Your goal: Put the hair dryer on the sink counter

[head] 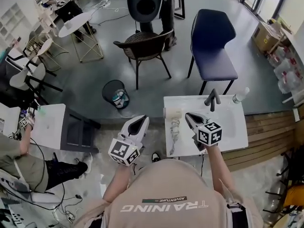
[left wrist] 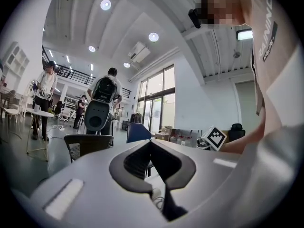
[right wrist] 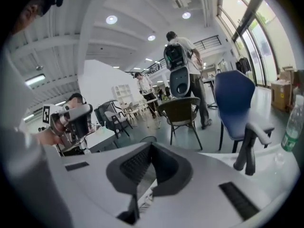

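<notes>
The hair dryer (head: 175,128) lies on the left part of the white sink counter (head: 235,133). It is a pale, tangled-looking shape whose outline is hard to make out from the head view. Just right of it the right tool (head: 187,115) hangs above the counter with its jaws pressed together on nothing. Behind that tool stand the dark faucet (head: 212,99) and a clear bottle (head: 240,95). The right gripper view shows only a pale sliver of the dryer under the jaws, and cuts the bottle off at its edge. The left tool (head: 143,118), also closed and empty, is held off the counter's left side. In its own view its body hides nearly all of the counter.
</notes>
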A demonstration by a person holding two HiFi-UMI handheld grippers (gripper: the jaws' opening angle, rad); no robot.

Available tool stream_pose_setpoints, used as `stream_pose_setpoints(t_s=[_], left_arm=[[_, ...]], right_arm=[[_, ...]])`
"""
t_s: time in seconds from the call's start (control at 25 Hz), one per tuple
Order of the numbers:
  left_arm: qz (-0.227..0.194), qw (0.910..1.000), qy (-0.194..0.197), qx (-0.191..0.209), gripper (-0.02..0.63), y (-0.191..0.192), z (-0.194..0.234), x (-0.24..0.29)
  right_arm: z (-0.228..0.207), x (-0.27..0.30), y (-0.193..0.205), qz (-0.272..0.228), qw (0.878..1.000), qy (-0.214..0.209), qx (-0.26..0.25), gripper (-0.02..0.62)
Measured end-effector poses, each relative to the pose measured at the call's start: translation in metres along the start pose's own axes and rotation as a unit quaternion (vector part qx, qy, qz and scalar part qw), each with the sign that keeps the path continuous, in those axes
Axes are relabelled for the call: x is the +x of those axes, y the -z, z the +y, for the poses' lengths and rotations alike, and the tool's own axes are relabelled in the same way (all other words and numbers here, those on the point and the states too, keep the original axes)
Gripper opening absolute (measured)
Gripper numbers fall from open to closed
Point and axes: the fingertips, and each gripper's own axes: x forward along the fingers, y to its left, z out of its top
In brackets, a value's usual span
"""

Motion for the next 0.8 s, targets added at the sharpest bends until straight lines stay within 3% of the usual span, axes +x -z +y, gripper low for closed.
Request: stream_pose_setpoints(t_s=[0.24, 0.44, 0.64, 0.8], left_arm=[[-0.006, 0.9997, -0.003, 0.025, 0.008, -0.020, 0.007, -0.003], [-0.006, 0.9996, -0.007, 0.028, 0.008, -0.032, 0.005, 0.002], [-0.007, 0.9990, -0.002, 0.045, 0.008, -0.052, 0.004, 0.021], [-0.006, 0.9984, -0.007, 0.055, 0.008, -0.067, 0.009, 0.037]], right_arm=[[0.041, -0.001, -0.037, -0.003, 0.991, -0.018, -0.131, 0.006], [0.065, -0.026, -0.078, -0.057, 0.985, -0.033, -0.159, 0.006], [0.067, -0.048, -0.115, -0.110, 0.972, 0.017, -0.207, 0.006], [0.064, -0.066, -0.139, -0.150, 0.969, 0.042, -0.192, 0.006]])
